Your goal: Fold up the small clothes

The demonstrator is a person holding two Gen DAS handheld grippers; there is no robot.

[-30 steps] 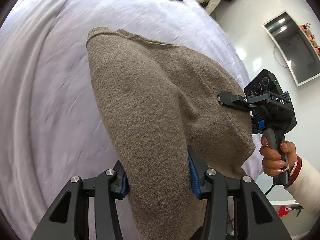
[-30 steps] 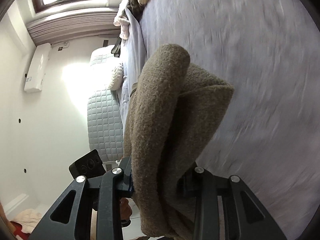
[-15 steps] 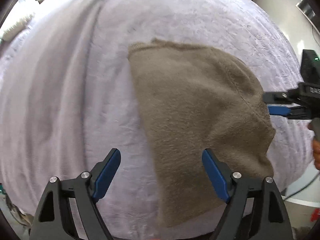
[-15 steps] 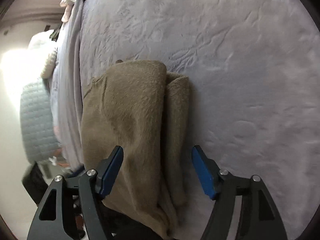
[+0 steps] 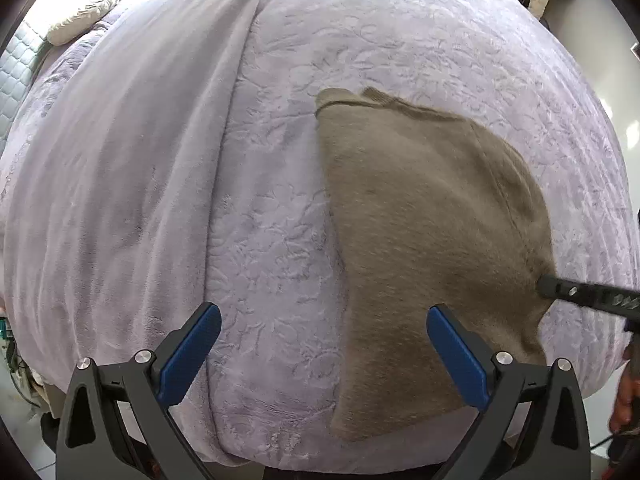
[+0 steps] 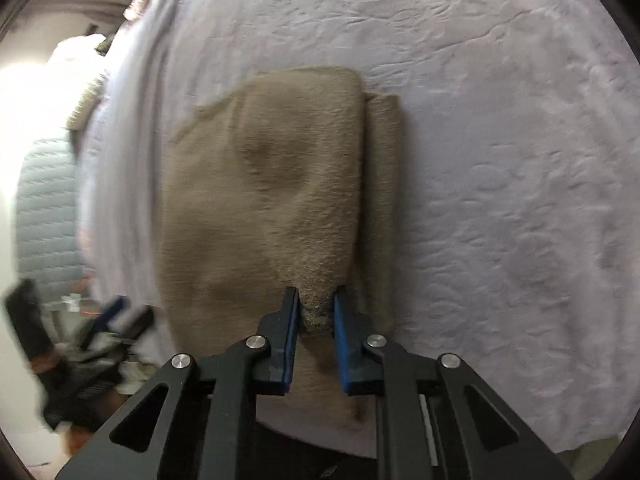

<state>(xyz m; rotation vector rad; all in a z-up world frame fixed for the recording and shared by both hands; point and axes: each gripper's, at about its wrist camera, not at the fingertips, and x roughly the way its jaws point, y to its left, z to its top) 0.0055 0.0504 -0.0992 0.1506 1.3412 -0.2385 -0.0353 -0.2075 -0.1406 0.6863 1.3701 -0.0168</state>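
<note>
Since a second ago the brown knitted garment (image 5: 424, 248) has gone from hanging between both tools to lying flat on the pale lilac embossed bed cover (image 5: 280, 184), and both hands have tipped to look down on it. Left gripper (image 5: 324, 354) has let go: its blue-padded jaws are opening to their widest, with bare cover under the left pad and only the garment's near left edge under the right one, neither pad touching cloth. Right gripper (image 6: 316, 320) is closing, and in its own view a bunched tuft of the knit at the near edge is pinched between its blue pads; the left wrist view shows its black finger reaching onto the garment's right edge. The garment lies folded, its long axis running away from both tools toward the far side of the bed, with a narrower doubled layer showing along its right side in the right wrist view. It lies to the right of the left gripper's centre line and straight ahead of the right gripper, so the right hand is much the nearer. Any coming fold, I judge, would carry the near edge along that long axis toward the far edge.
</note>
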